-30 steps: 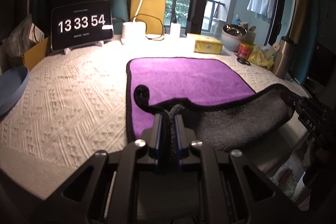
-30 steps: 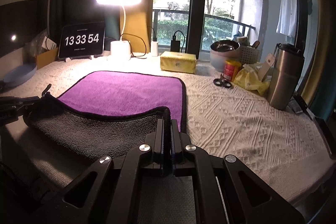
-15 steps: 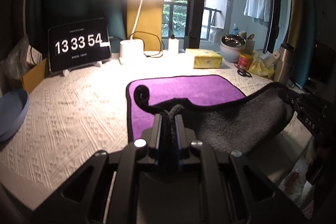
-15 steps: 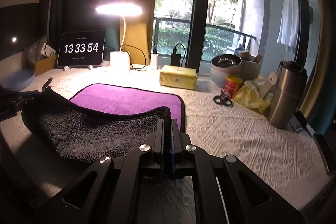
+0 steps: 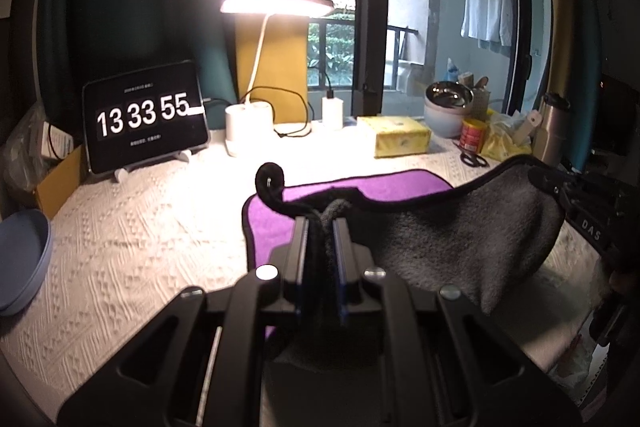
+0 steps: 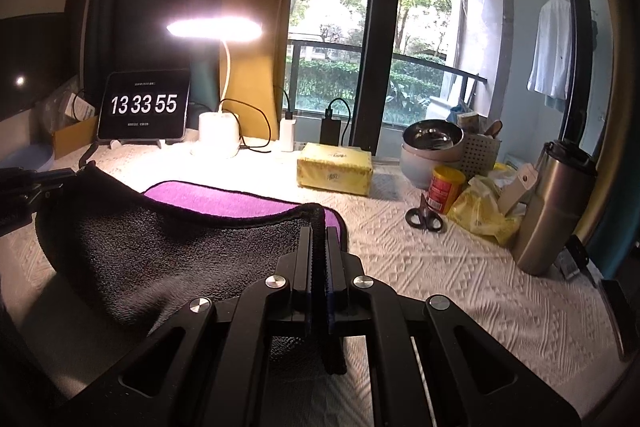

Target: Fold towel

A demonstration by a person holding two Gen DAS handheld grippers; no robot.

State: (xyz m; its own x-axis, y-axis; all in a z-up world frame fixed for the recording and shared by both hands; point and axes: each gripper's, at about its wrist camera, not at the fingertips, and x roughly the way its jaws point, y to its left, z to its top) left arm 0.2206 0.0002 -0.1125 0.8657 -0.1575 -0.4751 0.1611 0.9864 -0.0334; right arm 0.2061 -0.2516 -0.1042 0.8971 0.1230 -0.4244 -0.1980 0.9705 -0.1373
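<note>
Purple towel (image 5: 360, 189) pinched in both left tool (image 5: 320, 223) and right tool (image 6: 319, 231), scissors (image 6: 424, 217) nearby.

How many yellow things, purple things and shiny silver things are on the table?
Yellow: 2, the tissue box and the crinkly bag
Purple: 1, the towel, grey underneath
Shiny silver: 2, the bowl and the tumbler
Total: 5
</note>
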